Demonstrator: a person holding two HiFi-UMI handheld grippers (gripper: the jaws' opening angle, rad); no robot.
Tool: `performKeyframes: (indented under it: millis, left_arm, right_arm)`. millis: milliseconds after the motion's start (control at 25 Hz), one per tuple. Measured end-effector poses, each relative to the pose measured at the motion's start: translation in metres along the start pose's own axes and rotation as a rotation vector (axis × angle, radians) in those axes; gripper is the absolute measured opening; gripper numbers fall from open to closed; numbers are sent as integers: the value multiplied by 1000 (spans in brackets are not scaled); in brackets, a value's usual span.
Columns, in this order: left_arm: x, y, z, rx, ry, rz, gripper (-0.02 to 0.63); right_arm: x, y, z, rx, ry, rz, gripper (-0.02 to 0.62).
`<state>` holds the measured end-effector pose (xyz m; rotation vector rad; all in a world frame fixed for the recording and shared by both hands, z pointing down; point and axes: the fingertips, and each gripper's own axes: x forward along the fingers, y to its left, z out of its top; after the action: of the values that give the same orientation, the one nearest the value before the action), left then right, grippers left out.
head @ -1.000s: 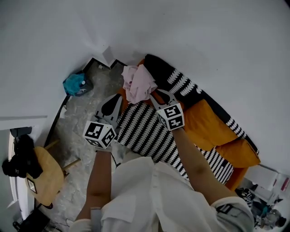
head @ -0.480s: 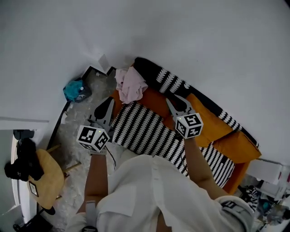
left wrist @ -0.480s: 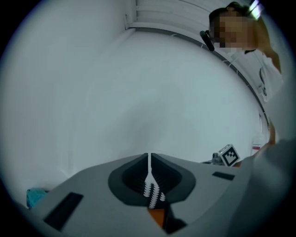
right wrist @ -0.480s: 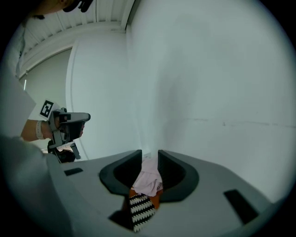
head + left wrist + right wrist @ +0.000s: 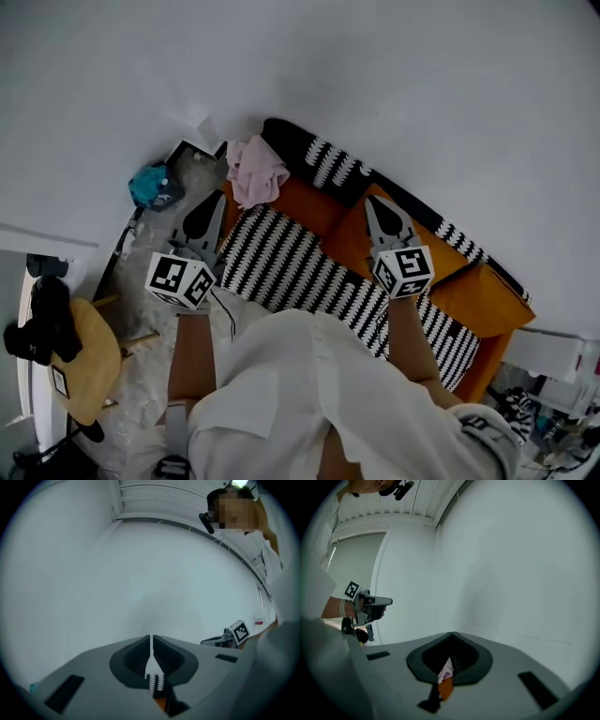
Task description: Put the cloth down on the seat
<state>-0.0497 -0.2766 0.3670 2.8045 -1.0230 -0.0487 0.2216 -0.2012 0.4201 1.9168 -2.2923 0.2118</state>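
A crumpled pink cloth [image 5: 255,169] lies on the far left end of the orange sofa seat [image 5: 309,204], with nothing touching it. My right gripper [image 5: 372,202] hovers over the orange cushion, well to the right of the cloth. Its jaws have just been closing and are now shut, with nothing between them. In the right gripper view [image 5: 452,635] a bit of the cloth [image 5: 446,671] shows below the jaws. My left gripper [image 5: 210,201] is shut and empty near the sofa's left edge, below the cloth. In the left gripper view [image 5: 151,640] it points at a bare wall.
A black-and-white striped throw [image 5: 309,272] covers the seat's front and the backrest. Orange cushions [image 5: 473,300] lie at the right end. On the stone floor to the left are a teal bag [image 5: 153,185] and a round wooden stool [image 5: 89,361]. White walls close in behind.
The right gripper drew back from the cloth to the right and shut its open jaws. The left gripper also pulled away from the sofa. The cloth stays on the seat.
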Motion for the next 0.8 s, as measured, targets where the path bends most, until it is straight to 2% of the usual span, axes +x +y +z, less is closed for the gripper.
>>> performKeyframes:
  millis: [360, 800]
  left_arm:
    - [-35, -51, 1, 18, -15, 48, 32]
    - [-89, -83, -11, 24, 16, 128, 32]
  right_arm:
    - [-58, -3, 3, -24, -16, 59, 9]
    - [-67, 25, 2, -40, -33, 170, 9]
